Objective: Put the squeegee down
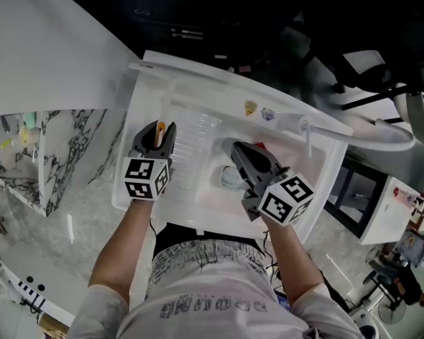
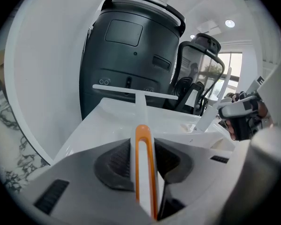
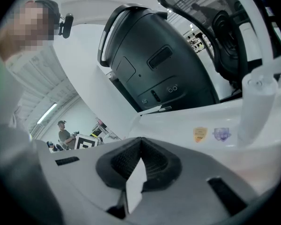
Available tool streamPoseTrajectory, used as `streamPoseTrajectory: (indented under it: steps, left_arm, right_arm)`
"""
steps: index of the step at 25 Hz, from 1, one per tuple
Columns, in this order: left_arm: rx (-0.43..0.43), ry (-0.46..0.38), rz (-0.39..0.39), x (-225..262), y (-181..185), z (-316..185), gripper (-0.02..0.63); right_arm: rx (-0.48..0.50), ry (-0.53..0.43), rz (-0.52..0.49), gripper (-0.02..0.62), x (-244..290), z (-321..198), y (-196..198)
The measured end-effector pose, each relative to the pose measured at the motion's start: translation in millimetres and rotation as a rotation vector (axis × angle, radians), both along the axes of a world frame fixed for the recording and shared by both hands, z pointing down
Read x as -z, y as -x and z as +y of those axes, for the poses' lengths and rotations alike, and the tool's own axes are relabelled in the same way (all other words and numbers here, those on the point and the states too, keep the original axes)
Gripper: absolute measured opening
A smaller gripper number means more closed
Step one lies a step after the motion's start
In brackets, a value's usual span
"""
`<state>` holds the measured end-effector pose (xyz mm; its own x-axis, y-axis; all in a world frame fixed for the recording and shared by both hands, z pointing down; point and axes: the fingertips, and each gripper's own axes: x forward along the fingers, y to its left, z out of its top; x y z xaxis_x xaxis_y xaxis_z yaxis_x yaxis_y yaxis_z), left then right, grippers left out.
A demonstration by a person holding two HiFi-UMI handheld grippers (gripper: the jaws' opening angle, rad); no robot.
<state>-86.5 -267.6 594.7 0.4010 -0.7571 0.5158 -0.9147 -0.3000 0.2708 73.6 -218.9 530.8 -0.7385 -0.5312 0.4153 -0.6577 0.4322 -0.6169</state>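
Looking down from the head view, we've got the left gripper [image 1: 161,127] over the ribbed left side of the white moulded plastic sink [image 1: 150,70], and the right gripper [image 1: 234,145] over the basin. In the left gripper view the jaws pinch the orange-edged white squeegee [image 2: 144,163] by its handle, up off the sink. In the right gripper view the jaws are pressed together at the tips.

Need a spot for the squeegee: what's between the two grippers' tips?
Head view: between the tips of the left gripper and the right gripper lies only the white ribbed draining board, with nothing on it.
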Motion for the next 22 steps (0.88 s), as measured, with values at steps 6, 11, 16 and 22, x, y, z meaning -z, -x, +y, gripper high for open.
streamPoseTrajectory:
  steps: [6, 11, 16, 22]
  left_arm:
    - [0.002, 0.018, -0.01, -13.6, 0.6, -3.9, 0.12]
    - [0.0, 0.028, -0.02, -20.9, -3.5, -7.1, 0.12]
    - [0.004, 0.048, -0.034, -27.5, -4.9, -7.8, 0.12]
    - [0.012, 0.078, -0.042, -36.7, -5.5, -7.0, 0.12]
  right_arm:
    - [-0.004, 0.015, 0.004, 0.008, -7.2, 3.2, -1.7]
    - [-0.008, 0.029, 0.008, 0.008, -12.7, 5.3, -4.7]
    - [-0.009, 0.038, 0.006, 0.008, -16.6, 6.4, -6.7]
    - [-0.01, 0.048, -0.001, 0.008, -21.1, 7.8, -8.7]
